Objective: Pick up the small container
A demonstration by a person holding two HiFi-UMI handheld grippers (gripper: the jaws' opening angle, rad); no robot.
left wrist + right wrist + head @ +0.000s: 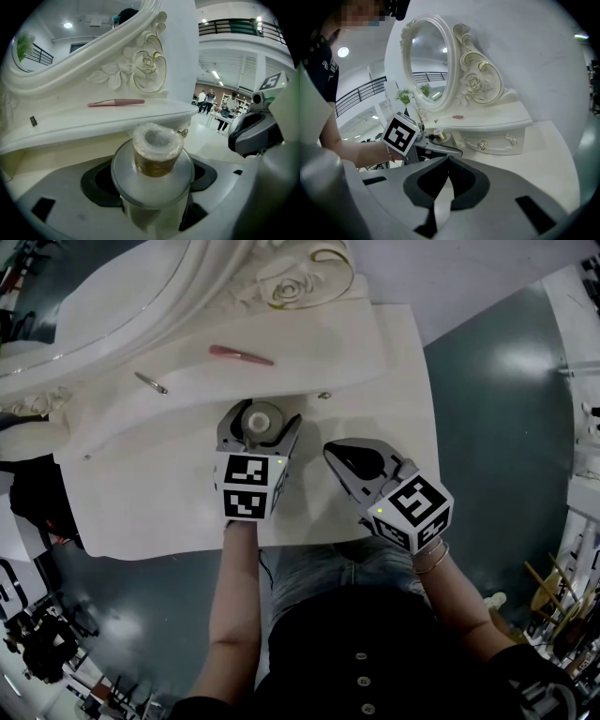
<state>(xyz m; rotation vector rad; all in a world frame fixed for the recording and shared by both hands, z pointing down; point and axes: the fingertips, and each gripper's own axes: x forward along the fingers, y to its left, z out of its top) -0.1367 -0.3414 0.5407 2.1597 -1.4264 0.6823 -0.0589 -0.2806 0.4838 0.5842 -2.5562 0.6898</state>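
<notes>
1. As seen from the head view, holds the left gripper [262, 417] low over the white bench [141, 493], close to the step of the raised shelf [328, 334].
2. Has the jaws of this gripper spread wide, one on each side of the small container [157, 145]; cannot tell whether the pads touch its sides.
3. Finds the small container apparently upright on the bench, between those open jaws, just in front of the shelf edge.
4. Shows on the container a wide round grey shoulder, a gold-coloured neck and a pale, translucent cap on top.
5. Holds the right gripper [331, 450] just beside the left one, over the same bench, apart from the container and pointing toward the shelf.
6. Has the right jaws closed together at the tips, with nothing gripped between them.
7. Carries on the back of each gripper a marker cube [248, 486] with black and white squares.
8. Shows on the raised shelf a slim pink object [241, 354] and, well apart to its left, a small metal piece [150, 382].
9. Shows behind the shelf an oval mirror [427, 61] in a white frame, with a carved rose [284, 285] beside it.
10. Shows under the shelf, in the right gripper view, a drawer front [497, 140] with two round knobs [482, 144].
11. Shows a bracelet [431, 559] on the right wrist, and a dark grey-green floor [506, 381] around the bench.
</notes>
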